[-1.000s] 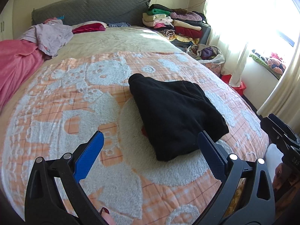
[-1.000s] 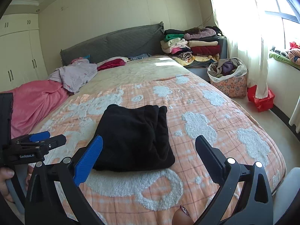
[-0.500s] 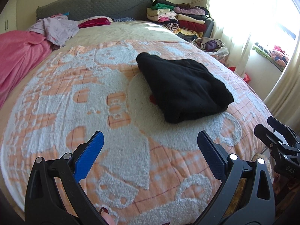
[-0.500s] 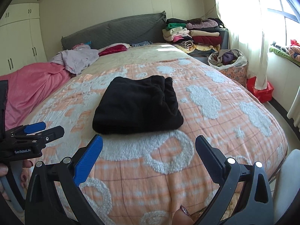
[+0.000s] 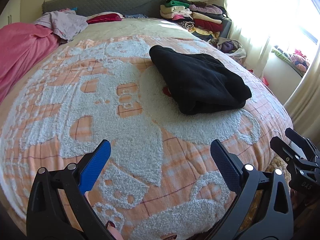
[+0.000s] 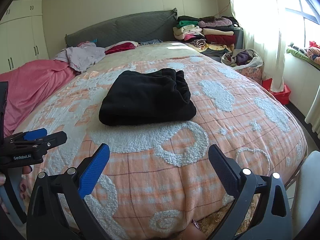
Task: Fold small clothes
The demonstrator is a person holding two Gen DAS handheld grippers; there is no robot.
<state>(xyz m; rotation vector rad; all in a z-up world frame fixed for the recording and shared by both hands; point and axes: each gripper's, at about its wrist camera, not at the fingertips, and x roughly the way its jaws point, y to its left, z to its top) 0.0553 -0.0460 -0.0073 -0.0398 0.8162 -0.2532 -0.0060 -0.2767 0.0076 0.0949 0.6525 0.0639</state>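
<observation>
The folded black garment (image 6: pixel 148 98) lies mid-bed on the orange patterned blanket (image 6: pixel 180 172), well apart from both grippers, which hang over the bed's near edge. From the right gripper (image 6: pixel 159 161) it sits straight ahead and slightly left; from the left gripper (image 5: pixel 160 156) it lies ahead and to the right. Its long axis seems to run near to far. Both grippers gape wide and empty, the right one probably nearer.

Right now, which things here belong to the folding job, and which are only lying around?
Job:
- black garment, folded, on orange blanket
- left gripper, open
- right gripper, open

Lying about:
- pink cover
- stacked clothes
- laundry basket
</observation>
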